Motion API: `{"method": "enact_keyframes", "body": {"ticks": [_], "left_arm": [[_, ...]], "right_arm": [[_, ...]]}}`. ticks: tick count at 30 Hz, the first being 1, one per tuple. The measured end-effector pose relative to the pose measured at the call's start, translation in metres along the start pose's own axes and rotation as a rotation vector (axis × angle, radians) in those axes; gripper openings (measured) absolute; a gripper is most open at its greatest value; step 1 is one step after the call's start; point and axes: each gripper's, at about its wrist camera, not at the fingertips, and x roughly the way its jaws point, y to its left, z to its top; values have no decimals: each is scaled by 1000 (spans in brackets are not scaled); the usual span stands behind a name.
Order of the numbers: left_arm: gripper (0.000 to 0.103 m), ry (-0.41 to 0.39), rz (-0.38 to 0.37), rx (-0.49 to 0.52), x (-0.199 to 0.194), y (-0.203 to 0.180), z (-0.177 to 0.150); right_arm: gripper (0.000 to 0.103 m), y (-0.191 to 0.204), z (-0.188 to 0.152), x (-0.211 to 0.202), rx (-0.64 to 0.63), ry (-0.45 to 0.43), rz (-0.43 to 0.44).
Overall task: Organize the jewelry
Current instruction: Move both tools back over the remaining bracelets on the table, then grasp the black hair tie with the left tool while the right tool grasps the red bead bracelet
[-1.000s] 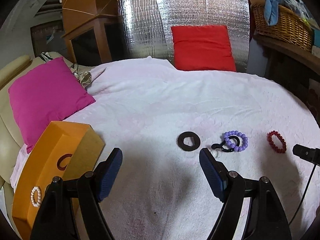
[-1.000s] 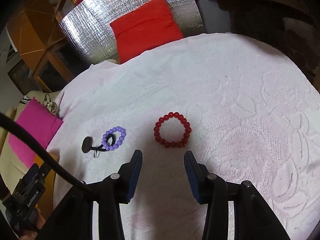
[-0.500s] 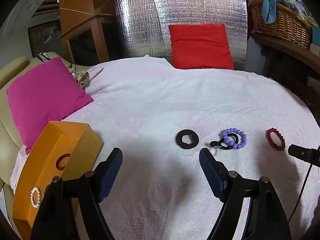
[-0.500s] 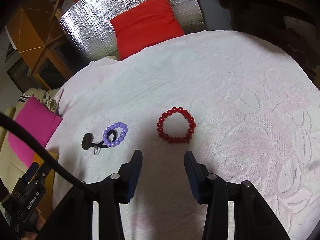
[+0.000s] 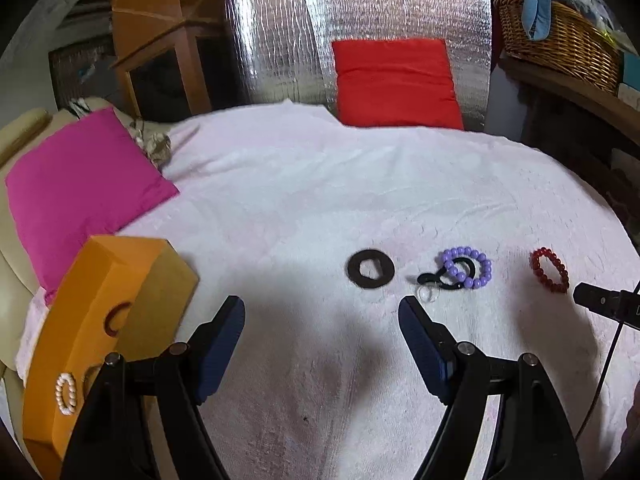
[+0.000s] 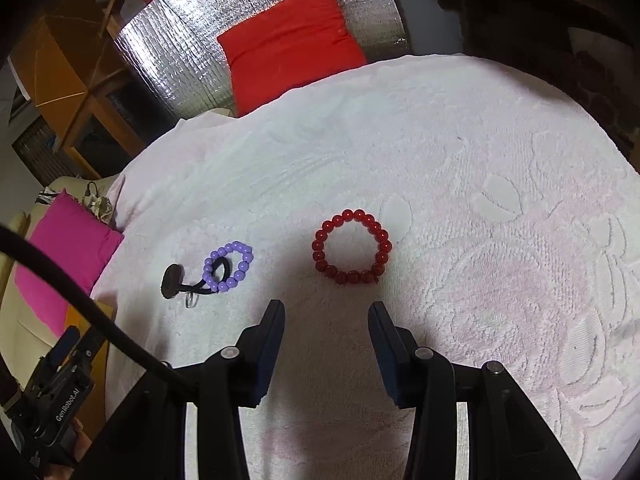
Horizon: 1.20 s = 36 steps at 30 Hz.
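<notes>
Since the red bracelet [image 6: 351,247] lay flat on the bed cover [image 6: 480,160] just ahead, the right tool [image 6: 326,328] hovered with jaws apart, lined up to grab it. Left tool [image 5: 320,324] was apart too, empty, beside the orange box [image 5: 96,320].

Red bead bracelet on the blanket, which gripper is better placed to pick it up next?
Right. The right gripper has open jaws just short of the red bead bracelet; the left gripper faces the black ring.
</notes>
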Motion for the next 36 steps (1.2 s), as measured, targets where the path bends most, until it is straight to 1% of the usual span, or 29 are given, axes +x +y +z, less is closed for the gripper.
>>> {"method": "enact_keyframes", "body": {"ticks": [4,7,11,14,18,22,24,25,26,27,28,30,31,32,33,36], "left_arm": [[80,81,-53,-50,17,12,-2],[80,111,-81,-79,25,19,-4],[80,101,-133,-94,28,22,-3],[80,88,-198,-92,30,16,0],[80,67,-274,-75,37,0,6],[79,42,-313,-45,49,-18,12],[73,33,-334,-37,53,-23,13],[68,28,-343,-27,55,-26,14],[62,25,-348,-21,55,-29,14],[53,26,-356,-10,57,-32,15],[48,32,-360,-3,60,-34,15],[35,51,-379,6,66,-37,14],[31,61,-392,13,70,-40,13],[21,69,-401,19,72,-41,12],[14,83,-412,31,75,-44,10],[8,122,-436,47,81,-47,5]], "right_arm": [[47,-2,0,1,11,3,-1],[47,-5,2,2,18,4,1],[47,-14,4,3,39,2,-6],[47,-22,5,4,58,-1,-25],[47,-31,8,4,77,-6,-36],[47,-36,9,2,91,-15,-37],[47,-39,10,1,97,-18,-39],[47,-42,11,1,102,-21,-41],[47,-44,12,1,105,-24,-44],[47,-46,13,1,109,-30,-47],[47,-48,14,1,112,-38,-50],[47,-52,18,2,117,-54,-52],[47,-52,20,4,118,-63,-48],[47,-53,22,6,117,-70,-47],[47,-52,24,8,117,-72,-47],[47,-50,28,17,125,-65,-40]]}}
